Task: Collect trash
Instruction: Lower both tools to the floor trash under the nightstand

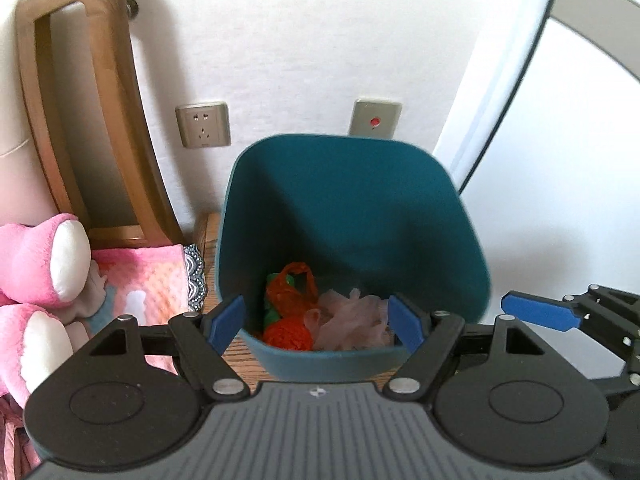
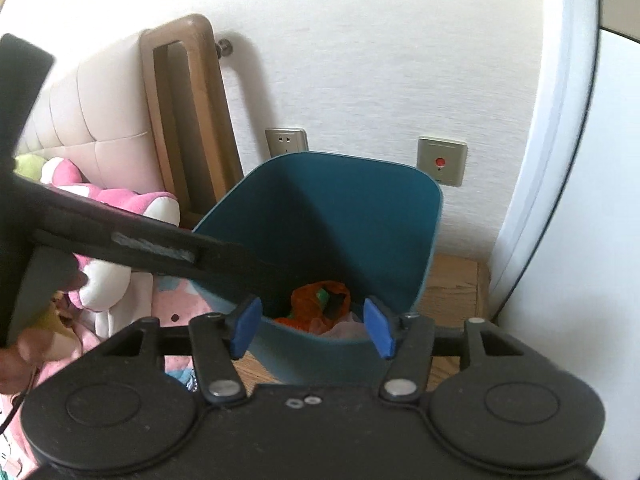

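Observation:
A teal waste bin (image 1: pixel 348 200) stands on a wooden nightstand against the wall. At its bottom lie a red-orange plastic bag (image 1: pixel 294 288), a red crumpled ball (image 1: pixel 288 334) and a pale translucent plastic wad (image 1: pixel 352 320). My left gripper (image 1: pixel 316 322) hangs above the bin's near rim, open, with nothing between its blue pads. The right gripper's blue fingertip (image 1: pixel 540 312) shows at the right edge of that view. In the right wrist view my right gripper (image 2: pixel 312 326) is open over the same bin (image 2: pixel 340 216), empty, with the red bag (image 2: pixel 320 300) below.
A wooden headboard frame (image 1: pixel 80 100) and a padded headboard stand at left. Pink plush toys (image 1: pixel 40 264) and a pink blanket (image 1: pixel 148 284) lie on the bed beside the bin. A wall socket (image 1: pixel 203 125) and a switch (image 1: pixel 375 120) sit behind. The nightstand top (image 2: pixel 452 288) shows right of the bin.

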Action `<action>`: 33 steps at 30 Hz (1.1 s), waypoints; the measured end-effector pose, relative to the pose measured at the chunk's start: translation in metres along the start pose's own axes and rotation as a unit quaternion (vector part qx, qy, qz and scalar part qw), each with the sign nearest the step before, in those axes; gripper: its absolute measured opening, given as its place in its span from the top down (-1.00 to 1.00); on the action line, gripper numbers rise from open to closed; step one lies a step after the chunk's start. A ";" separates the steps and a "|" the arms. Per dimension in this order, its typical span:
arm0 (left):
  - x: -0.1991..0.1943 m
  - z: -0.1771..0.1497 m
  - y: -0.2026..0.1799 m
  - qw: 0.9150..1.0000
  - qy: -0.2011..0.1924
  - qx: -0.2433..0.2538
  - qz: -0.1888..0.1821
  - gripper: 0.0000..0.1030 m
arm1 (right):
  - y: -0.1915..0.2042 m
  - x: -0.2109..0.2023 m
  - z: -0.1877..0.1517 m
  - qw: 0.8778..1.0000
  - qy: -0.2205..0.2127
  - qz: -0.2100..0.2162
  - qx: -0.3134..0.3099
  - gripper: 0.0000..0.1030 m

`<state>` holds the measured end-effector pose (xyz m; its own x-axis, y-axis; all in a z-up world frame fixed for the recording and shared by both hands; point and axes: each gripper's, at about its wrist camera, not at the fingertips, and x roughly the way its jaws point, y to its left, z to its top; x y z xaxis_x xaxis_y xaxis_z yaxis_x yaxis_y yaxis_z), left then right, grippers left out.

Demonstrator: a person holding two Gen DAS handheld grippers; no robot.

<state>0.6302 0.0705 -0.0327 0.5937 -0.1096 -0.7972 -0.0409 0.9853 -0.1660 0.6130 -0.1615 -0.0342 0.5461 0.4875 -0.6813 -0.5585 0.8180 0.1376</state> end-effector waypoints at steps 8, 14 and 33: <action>-0.043 -0.047 0.003 0.999 -0.016 -0.020 -0.036 -0.52 | -0.005 -0.034 -0.044 0.999 -0.037 0.016 0.029 -0.18; -0.054 -0.099 0.005 0.998 -0.014 -0.035 -0.042 -0.56 | -0.007 -0.046 -0.092 0.999 -0.031 0.021 0.034 -0.26; 0.132 -0.336 0.007 0.986 0.137 -0.090 -0.036 -1.00 | -0.034 0.095 -0.327 0.987 0.147 0.013 0.067 -0.32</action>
<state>0.4384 0.0186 -0.3335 0.3613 -0.2342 -0.9026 -0.1628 0.9373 -0.3083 0.4800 -0.2422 -0.3386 0.3175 0.4147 -0.8528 -0.4705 0.8497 0.2380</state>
